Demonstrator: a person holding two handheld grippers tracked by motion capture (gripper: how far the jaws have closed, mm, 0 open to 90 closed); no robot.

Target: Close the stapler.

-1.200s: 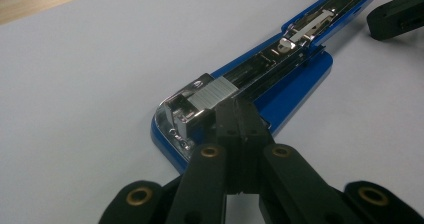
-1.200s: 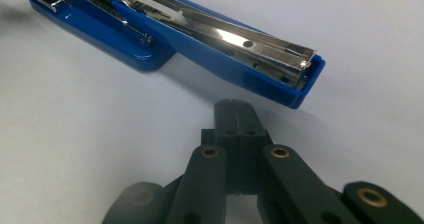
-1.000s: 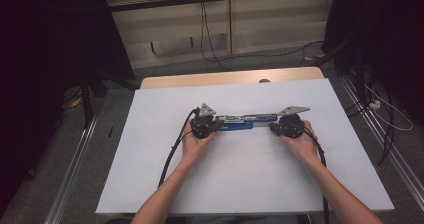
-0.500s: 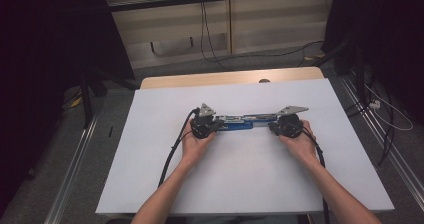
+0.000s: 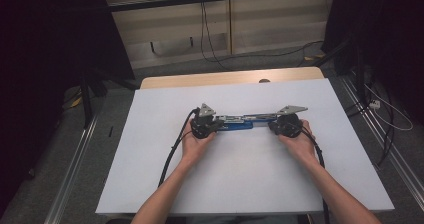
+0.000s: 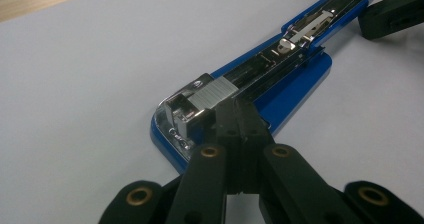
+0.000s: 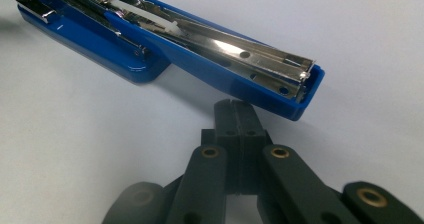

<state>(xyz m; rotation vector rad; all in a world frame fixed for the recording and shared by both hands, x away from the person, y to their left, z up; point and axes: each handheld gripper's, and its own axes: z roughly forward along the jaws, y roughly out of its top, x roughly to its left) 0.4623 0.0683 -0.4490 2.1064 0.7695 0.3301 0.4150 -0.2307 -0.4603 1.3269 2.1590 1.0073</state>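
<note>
One blue stapler (image 5: 240,122), swung open flat, lies mid-table (image 5: 150,184) with bare white surface all round, far from every edge. The left gripper (image 6: 239,118) and right gripper (image 7: 238,115), fingers pressed together, meet its two ends.

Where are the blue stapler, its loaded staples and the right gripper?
blue stapler (image 5: 235,126), high view, on its blue base.
staples (image 6: 214,91), left gripper view, on the strip's top.
right gripper (image 7: 239,115), right gripper view, at the closed jaw tips.
</note>
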